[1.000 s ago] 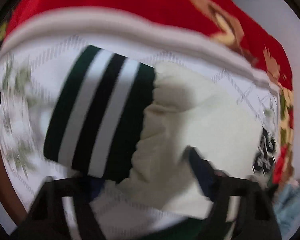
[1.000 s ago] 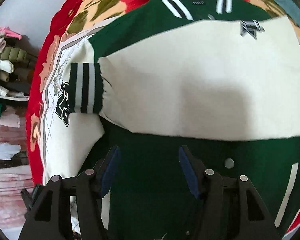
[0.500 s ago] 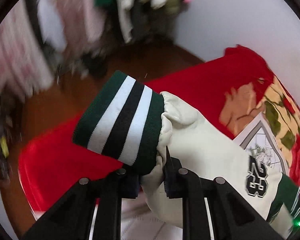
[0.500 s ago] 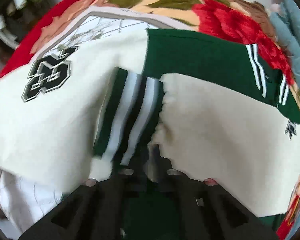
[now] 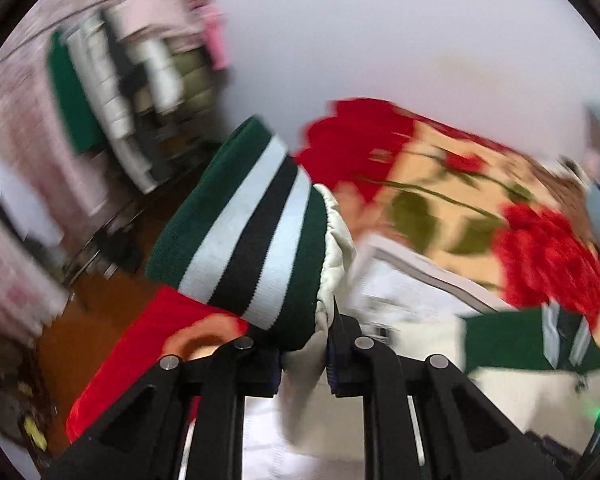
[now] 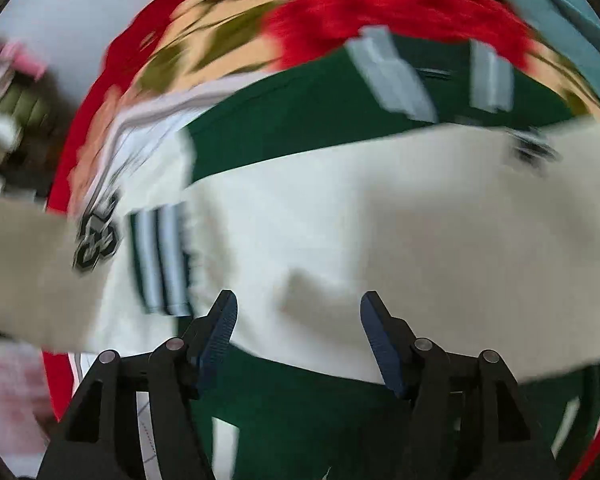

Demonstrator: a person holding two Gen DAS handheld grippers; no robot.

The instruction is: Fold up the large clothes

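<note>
A green varsity jacket (image 6: pixel 300 108) with cream sleeves lies on a red floral blanket (image 6: pixel 380 0). My left gripper (image 5: pixel 304 356) is shut on one cream sleeve (image 5: pixel 332 248) just behind its green, white and black striped cuff (image 5: pixel 240 236), held up in the air off the bed. That sleeve with its number patch (image 6: pixel 96 240) stretches to the left in the right wrist view. The other sleeve (image 6: pixel 380 220) lies flat across the jacket's front, its cuff (image 6: pixel 160 260) to the left. Above it my right gripper (image 6: pixel 298 308) is opening, with nothing between its fingers.
A rack of hanging clothes (image 5: pixel 112 92) stands left of the bed, over a brown wooden floor (image 5: pixel 80 320). A white wall (image 5: pixel 380 40) is behind the bed. A light blue cloth (image 6: pixel 560 12) lies at the blanket's far right edge.
My left gripper closed on the sleeve by its cuff and lifted it high off the bed while rolling. My right gripper pinched the other sleeve, then let go and backed off.
</note>
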